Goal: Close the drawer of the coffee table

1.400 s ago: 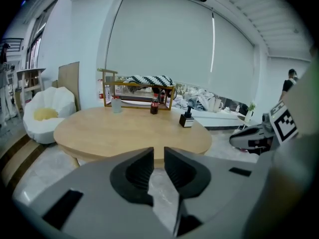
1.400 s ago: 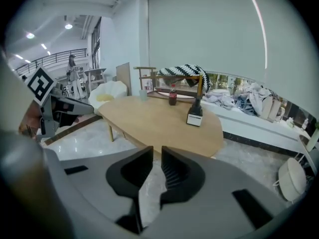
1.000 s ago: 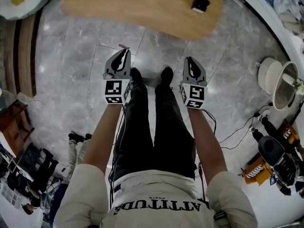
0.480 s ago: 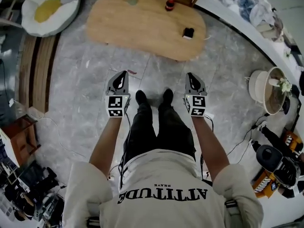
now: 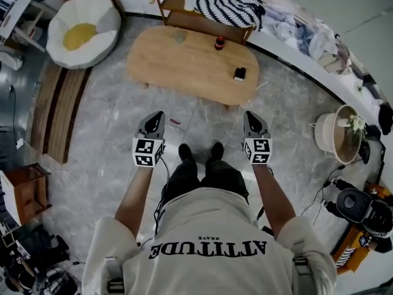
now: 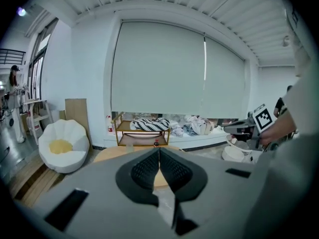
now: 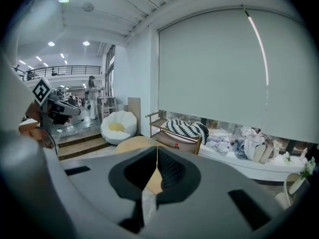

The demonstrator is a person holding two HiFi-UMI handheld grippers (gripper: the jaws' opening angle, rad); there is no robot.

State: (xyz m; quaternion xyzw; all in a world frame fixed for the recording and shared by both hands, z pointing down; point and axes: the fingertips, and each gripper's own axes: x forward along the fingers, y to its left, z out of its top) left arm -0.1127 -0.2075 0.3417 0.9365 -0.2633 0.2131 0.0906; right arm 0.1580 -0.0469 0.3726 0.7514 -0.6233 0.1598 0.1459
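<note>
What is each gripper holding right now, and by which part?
Nothing. The left gripper and right gripper have just closed, fingers together with nothing between them, short of the table.

Counted in the room
One table, glass, bottle, black box and chair each; two grippers: left gripper, right gripper.

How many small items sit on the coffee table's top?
3 on the coffee table: pale greenish item near the far edge, small red-and-dark bottle right of it, black object toward the right end.
</note>
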